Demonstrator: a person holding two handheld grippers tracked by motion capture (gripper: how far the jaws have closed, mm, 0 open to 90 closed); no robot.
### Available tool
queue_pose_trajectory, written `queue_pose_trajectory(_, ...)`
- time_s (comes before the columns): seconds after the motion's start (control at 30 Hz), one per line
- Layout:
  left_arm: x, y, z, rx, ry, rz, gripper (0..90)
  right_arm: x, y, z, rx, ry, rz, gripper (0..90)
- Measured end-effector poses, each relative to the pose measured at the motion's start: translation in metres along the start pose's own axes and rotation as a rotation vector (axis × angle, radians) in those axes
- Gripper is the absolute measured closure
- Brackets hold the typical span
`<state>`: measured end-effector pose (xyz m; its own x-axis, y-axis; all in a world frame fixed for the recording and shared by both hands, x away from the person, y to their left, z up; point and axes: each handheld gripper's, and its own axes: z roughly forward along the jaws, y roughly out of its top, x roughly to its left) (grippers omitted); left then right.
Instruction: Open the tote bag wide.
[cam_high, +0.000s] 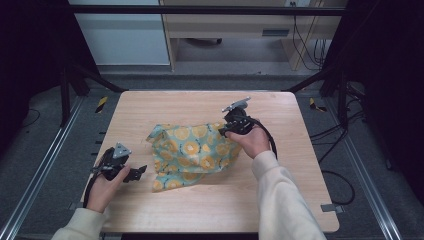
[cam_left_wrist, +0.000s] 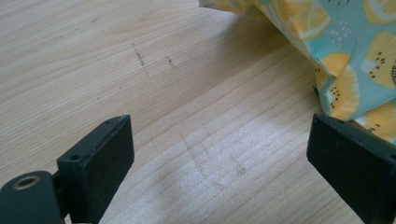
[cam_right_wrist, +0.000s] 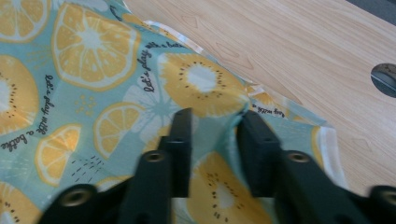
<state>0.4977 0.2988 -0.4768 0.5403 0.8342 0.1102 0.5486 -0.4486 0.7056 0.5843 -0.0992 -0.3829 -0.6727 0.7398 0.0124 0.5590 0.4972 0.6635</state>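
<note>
Cloth (cam_high: 192, 150) lies crumpled mid-bench (cam_high: 150, 105), folding barely begun; right tool (cam_high: 231, 129) pinches a fold at its far right corner, left tool (cam_high: 136, 173) released beside its near left edge.

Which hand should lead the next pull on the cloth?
Right, probably. The right tongs already pinch a fold of the cloth at its far right edge. The left tongs stand open over bare table, beside the cloth's near left corner.
</note>
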Motion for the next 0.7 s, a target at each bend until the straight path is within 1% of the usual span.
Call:
queue_pose_trajectory(0.03, 0.0, 0.0, 0.0, 0.001, -0.001, -0.001, 7.1, 0.0, 0.0, 0.0, 0.0, 0.0, 0.0, 74.8)
queue_pose_trajectory(0.1, 0.001, 0.0, 0.0, -0.001, 0.001, -0.005, 7.1, 0.0, 0.001, -0.004, -0.009, 0.006, -0.006, 83.5)
queue_pose_trajectory(0.2, 0.001, -0.001, -0.001, 0.0, 0.004, -0.005, 7.1, 0.001, 0.002, -0.008, -0.016, 0.018, -0.012, 88.6)
queue_pose_trajectory(0.27, 0.002, -0.001, -0.001, 0.001, 0.004, -0.006, 7.1, 0.003, 0.004, -0.012, -0.026, 0.017, -0.025, 89.5)
queue_pose_trajectory(0.3, 0.002, -0.001, -0.001, 0.003, 0.005, -0.005, 7.1, 0.004, 0.005, -0.014, -0.031, 0.017, -0.024, 89.6)
queue_pose_trajectory(0.43, 0.002, -0.001, -0.001, 0.005, 0.004, -0.005, 7.2, 0.01, 0.01, -0.024, -0.068, 0.011, -0.043, 89.8)
queue_pose_trajectory(0.7, 0.004, -0.001, -0.001, 0.009, 0.009, -0.012, 7.2, 0.029, 0.021, -0.051, -0.145, 0.007, -0.105, 90.0)
